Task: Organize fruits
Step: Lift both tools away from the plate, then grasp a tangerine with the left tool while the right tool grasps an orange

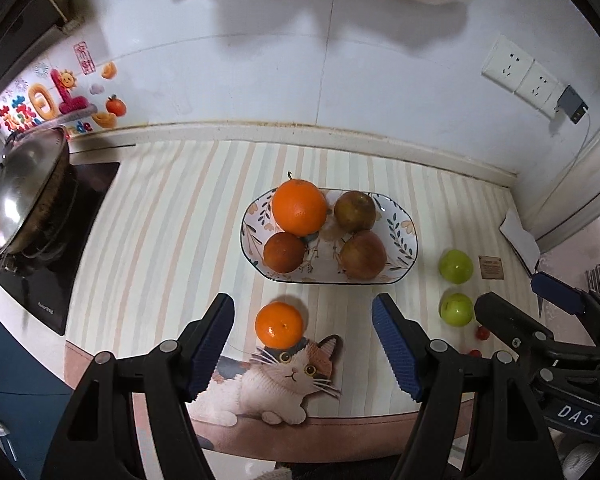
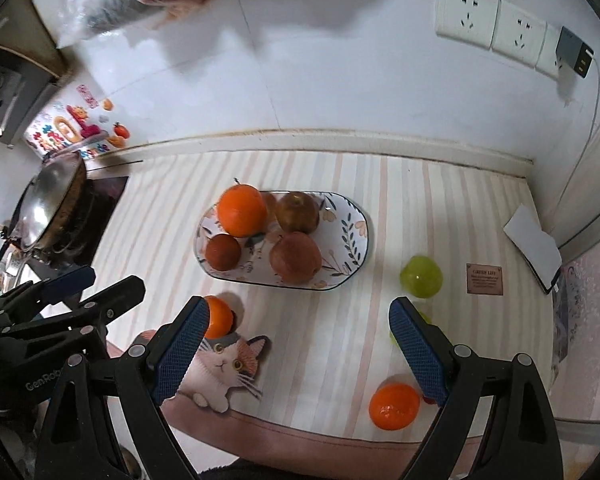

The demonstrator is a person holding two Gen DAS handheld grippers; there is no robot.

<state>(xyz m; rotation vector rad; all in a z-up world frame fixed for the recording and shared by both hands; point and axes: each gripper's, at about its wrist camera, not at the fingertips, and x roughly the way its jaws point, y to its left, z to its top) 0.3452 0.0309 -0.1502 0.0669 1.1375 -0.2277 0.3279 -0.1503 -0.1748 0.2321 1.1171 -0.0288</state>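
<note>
Left wrist view: my left gripper (image 1: 303,350) hangs over the striped mat (image 1: 160,248), jaws apart with nothing between the pads. A small orange (image 1: 279,325) lies loose on the mat just beyond the fingers, touching the top of the printed cat (image 1: 284,380). At twelve o'clock from it stands the plate (image 1: 404,240), holding a big orange (image 1: 299,207), a dark orange (image 1: 284,253) and two apples (image 1: 362,255). At three o'clock of the plate lie two green fruits (image 1: 456,266), and the right gripper (image 1: 516,300) shows beside the nearer one. A lidded wok (image 1: 20,200) sits at nine o'clock.

Right wrist view: my right gripper (image 2: 300,350) is spread wide and empty above the mat. Another orange (image 2: 394,406) lies at five o'clock by the right finger (image 2: 416,356), whether touching I cannot tell. One green fruit sits at two o'clock, the other half hidden behind that finger.
</note>
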